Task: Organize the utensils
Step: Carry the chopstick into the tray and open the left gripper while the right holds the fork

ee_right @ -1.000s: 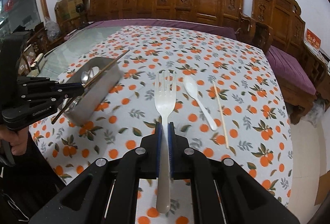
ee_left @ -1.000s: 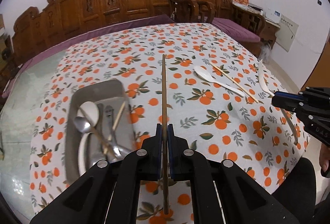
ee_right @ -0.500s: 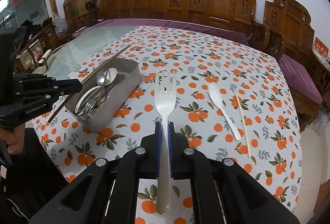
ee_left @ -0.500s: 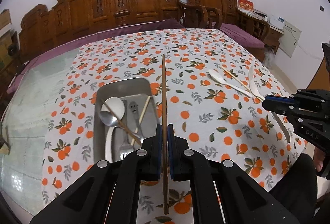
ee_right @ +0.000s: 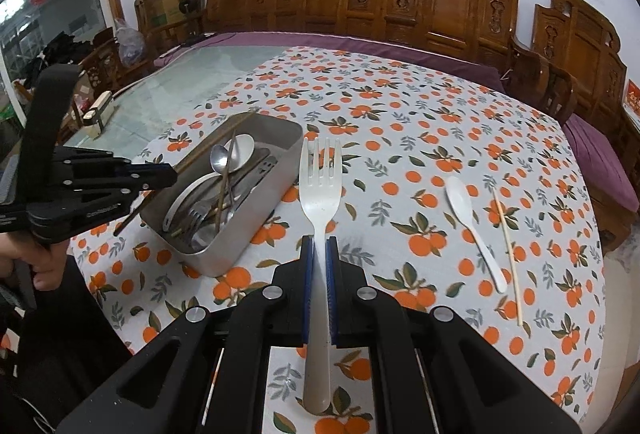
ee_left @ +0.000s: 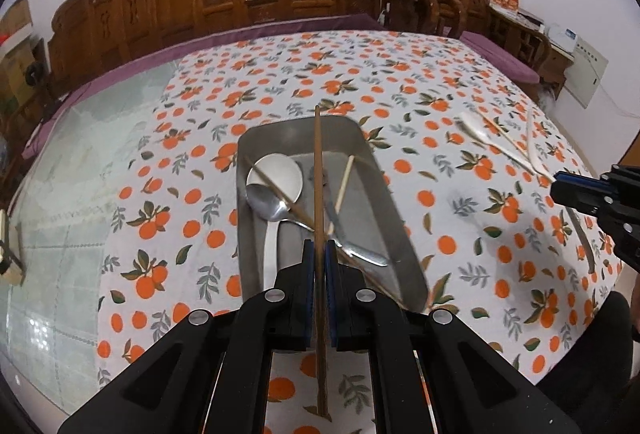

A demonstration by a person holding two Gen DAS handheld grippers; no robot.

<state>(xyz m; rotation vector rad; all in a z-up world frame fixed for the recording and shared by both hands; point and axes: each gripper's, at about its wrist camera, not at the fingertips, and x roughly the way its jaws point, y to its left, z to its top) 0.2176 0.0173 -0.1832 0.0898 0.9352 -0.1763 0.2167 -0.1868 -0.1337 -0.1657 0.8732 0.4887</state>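
- The left gripper (ee_left: 317, 266) is clamping a brown chopstick (ee_left: 318, 174) over the tray (ee_left: 400, 234) at frame centre; next, I think, it needs lowering and releasing.
- The right gripper (ee_right: 319, 266) is clamping a white fork (ee_right: 320, 190) just right of the tray.
- A spoon (ee_right: 472, 226) and a pale chopstick (ee_right: 508, 254) are waiting on the surface (ee_right: 400, 114) at right; utensils inside the tray are crowding the drop.
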